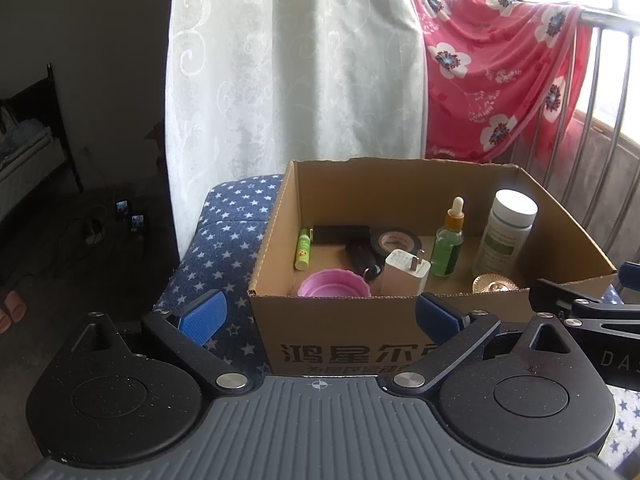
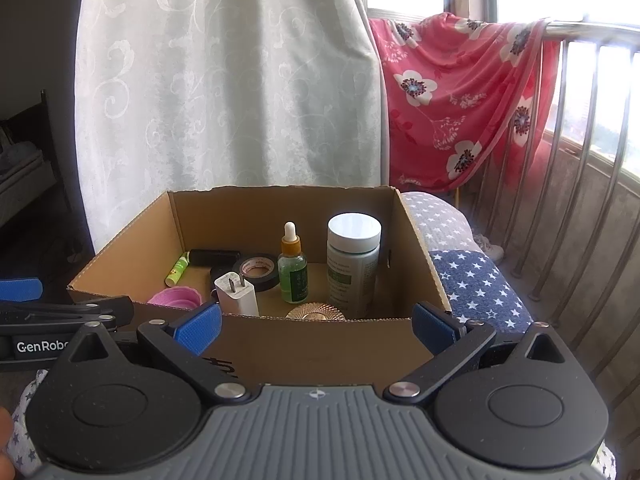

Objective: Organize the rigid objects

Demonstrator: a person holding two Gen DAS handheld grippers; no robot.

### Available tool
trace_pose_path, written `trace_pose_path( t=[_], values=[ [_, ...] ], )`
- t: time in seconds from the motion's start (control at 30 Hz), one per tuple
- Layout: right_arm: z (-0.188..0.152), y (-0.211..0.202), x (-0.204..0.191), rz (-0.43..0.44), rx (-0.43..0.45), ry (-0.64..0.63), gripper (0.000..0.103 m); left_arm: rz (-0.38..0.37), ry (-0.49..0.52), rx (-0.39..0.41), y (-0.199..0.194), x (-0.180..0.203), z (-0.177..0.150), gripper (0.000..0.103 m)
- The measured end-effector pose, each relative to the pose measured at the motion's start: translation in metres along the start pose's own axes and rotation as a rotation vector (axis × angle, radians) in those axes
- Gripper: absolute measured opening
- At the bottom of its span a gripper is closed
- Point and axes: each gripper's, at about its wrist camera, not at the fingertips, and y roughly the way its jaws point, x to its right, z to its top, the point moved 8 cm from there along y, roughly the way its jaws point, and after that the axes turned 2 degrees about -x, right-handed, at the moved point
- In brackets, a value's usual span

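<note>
At the near edge of both views, the left gripper (image 1: 318, 314) and the right gripper (image 2: 316, 326) hang side by side just before the open brown cardboard box (image 1: 344, 320), each with its blue-padded fingers spread wide and nothing between them. The box stands on a blue cushion with white stars (image 1: 224, 236), not on a table.

All the rigid things lie already inside the box, so I judge the sorting is nearly finished or one item must yet be chosen. Nearest, behind the front wall, are a pink ribbed plastic cup (image 1: 334, 286), a white wall charger with two metal pins (image 1: 406, 272) and a round golden metal lid (image 2: 316, 312). A gripper should come from above, over the front wall, because the wall hides the lower part of these.

Behind them stand a small green glass dropper bottle (image 2: 293, 268) and a tall pale green bottle with a white cap (image 2: 354, 260), close together; both could tip, so reach slowly between them. Farther back lie a roll of black tape (image 1: 396, 242), a green lip-balm tube (image 1: 303, 249) and a black oblong case (image 1: 340, 234).
</note>
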Motion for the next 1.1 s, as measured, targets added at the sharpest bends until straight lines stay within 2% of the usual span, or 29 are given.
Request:
trace_pose_path(
  t=[1.1],
  values=[
    [-0.0012,-0.0016,0.0043,-0.003,-0.009,0.013,0.103,-0.004,0.008,-0.004,0.0045,0.0012,0.0024,0.101]
  ],
)
